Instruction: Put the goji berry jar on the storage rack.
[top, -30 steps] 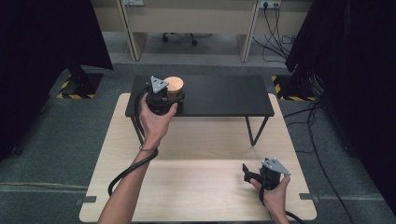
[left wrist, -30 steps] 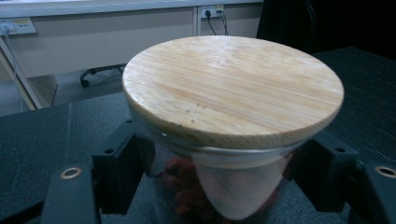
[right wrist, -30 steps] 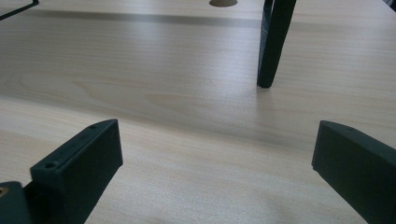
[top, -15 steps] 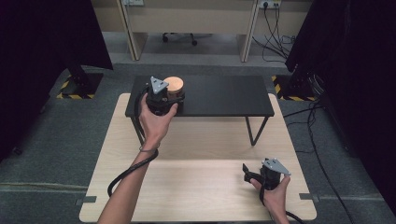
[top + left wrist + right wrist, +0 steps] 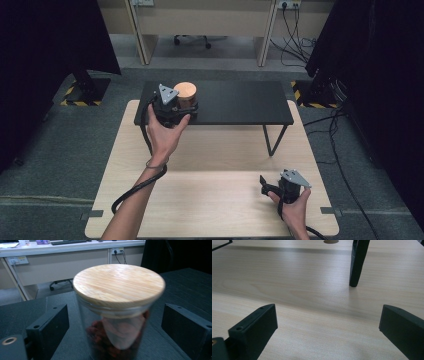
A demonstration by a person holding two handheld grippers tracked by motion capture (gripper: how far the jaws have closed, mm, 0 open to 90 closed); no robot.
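The light wooden table fills the lower centre of the high view; on it stands a low black shelf, upper centre; the glass jar with its wooden lid stands on the shelf's left end. The left gripper has just been opening, its fingers now spread clear of the glass with the jar between them; judged a release, so draw straight back and level, touching neither the wall nor the lid. The right gripper, lower right, rests on the table, fingers spread on nothing; a shelf leg stands ahead of it.
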